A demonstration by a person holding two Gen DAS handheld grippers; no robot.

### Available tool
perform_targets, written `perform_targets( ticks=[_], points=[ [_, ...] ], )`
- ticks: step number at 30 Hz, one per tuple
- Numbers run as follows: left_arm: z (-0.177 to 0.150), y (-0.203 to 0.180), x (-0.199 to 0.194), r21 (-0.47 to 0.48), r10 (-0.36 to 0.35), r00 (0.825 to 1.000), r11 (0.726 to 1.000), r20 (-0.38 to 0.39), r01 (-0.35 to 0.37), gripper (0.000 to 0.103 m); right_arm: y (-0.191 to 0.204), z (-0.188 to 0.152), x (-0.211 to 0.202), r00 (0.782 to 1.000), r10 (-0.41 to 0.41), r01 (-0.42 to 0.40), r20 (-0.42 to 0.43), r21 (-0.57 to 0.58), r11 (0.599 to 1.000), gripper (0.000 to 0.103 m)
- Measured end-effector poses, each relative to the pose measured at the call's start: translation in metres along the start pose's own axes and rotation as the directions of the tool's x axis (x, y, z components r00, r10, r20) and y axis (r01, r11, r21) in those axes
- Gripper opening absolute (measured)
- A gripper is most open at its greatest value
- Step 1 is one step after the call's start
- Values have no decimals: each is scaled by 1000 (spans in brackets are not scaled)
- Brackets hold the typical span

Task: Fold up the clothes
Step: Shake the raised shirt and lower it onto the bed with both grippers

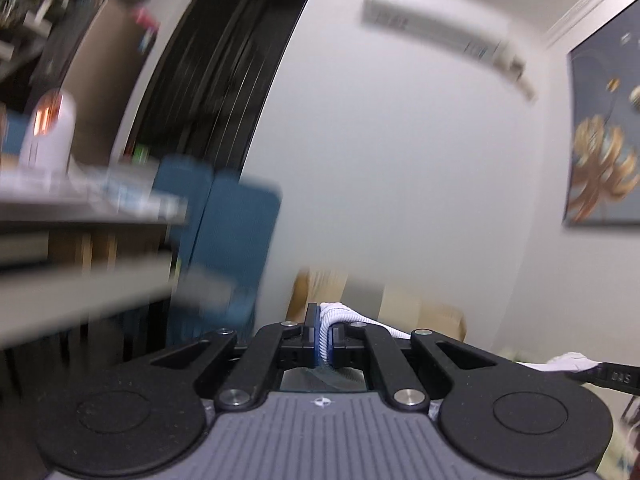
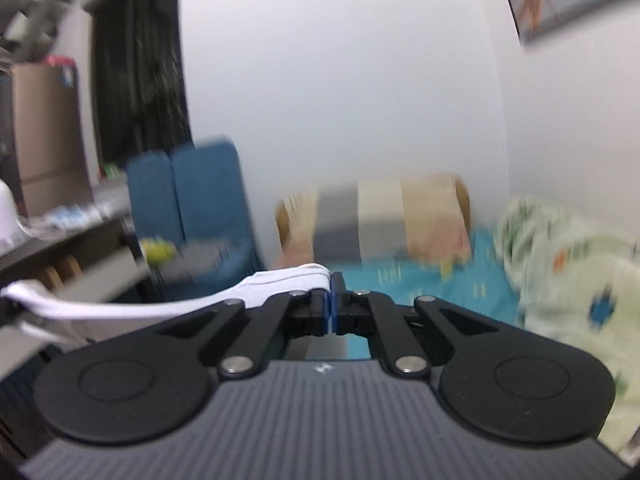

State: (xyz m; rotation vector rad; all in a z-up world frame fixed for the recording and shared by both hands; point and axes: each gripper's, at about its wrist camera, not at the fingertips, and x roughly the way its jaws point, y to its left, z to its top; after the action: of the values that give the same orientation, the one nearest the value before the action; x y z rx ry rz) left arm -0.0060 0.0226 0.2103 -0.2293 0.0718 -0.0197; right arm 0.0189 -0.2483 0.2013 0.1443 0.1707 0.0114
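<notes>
- The left gripper [image 1: 324,334] is pointing up at a plain wall, its jaws pressed together on a bunch of white garment [image 1: 340,314] that is bulging out over the fingertips at 12 o'clock of the tool.
- From that pinch the white cloth is trailing off toward 3 o'clock, and only the left wrist view is catching its far end, a white scrap by a black bar at the right edge.
- The right gripper [image 2: 331,307] is likewise clamping its jaws tight on the white garment [image 2: 280,280], a seamed edge sitting just at the blue pads [image 2: 328,312].
- Here the cloth is running the other way, stretching out toward 9 o'clock as a taut white band and leaving the frame at the left edge.
- Only the right wrist view is showing the bed: a teal sheet [image 2: 420,280] at 1 o'clock beyond the fingertips, and a pale patterned quilt [image 2: 568,264] heaped at 3 o'clock.
- Only the left wrist view is showing the air conditioner [image 1: 440,28] high at 1 o'clock, a framed picture with gold leaves [image 1: 604,136] at 3 o'clock, and a white device with an orange glow [image 1: 50,136] at 9 o'clock.
- Both views are sharing the blue chair [image 1: 232,232] and the dark curtains [image 1: 224,68], everything heavily blurred.
</notes>
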Motion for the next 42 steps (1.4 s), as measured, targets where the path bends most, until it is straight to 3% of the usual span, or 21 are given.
perform_targets(
  ticks=[4, 8, 13, 16, 19, 22, 24, 27, 32, 37, 42],
  points=[
    [81, -19, -45, 53, -45, 993, 998, 111, 39, 4, 15, 69, -63, 992, 28, -23, 123, -39, 999, 4],
    [150, -38, -101, 104, -89, 974, 992, 207, 69, 4, 29, 124, -134, 968, 49, -25, 245, -100, 995, 4],
    [204, -60, -182, 124, -151, 953, 985, 263, 121, 4, 40, 166, -218, 929, 69, -14, 363, -152, 988, 4],
    [229, -73, -222, 136, -174, 945, 981, 276, 141, 4, 40, 181, -250, 917, 75, -13, 392, -157, 988, 4],
    [239, -83, -235, 152, -183, 950, 977, 252, 148, 4, 35, 192, -262, 917, 69, -11, 393, -147, 989, 4],
    [240, -90, -233, 145, -181, 961, 978, 209, 153, 4, 22, 193, -247, 934, 59, -19, 351, -118, 993, 4],
    [236, -97, -208, 134, -177, 969, 979, 174, 155, 4, 13, 195, -222, 952, 46, -13, 304, -112, 994, 4],
    [223, -98, -137, 142, -154, 979, 981, 131, 135, 4, -4, 195, -172, 972, 35, -18, 233, -75, 997, 5],
    [172, -98, 3, 197, -93, 995, 977, 49, 81, 5, -41, 165, -59, 991, 24, -25, 133, 5, 1000, 5],
    [80, -81, 162, 174, -54, 994, 982, -98, 70, 5, -63, 105, 81, 1000, -21, 21, -8, 9, 1000, 5],
    [-48, -61, 316, 178, -18, 967, 982, -254, 65, 5, -96, 20, 234, 986, -60, 66, -158, 35, 997, 5]
  ],
)
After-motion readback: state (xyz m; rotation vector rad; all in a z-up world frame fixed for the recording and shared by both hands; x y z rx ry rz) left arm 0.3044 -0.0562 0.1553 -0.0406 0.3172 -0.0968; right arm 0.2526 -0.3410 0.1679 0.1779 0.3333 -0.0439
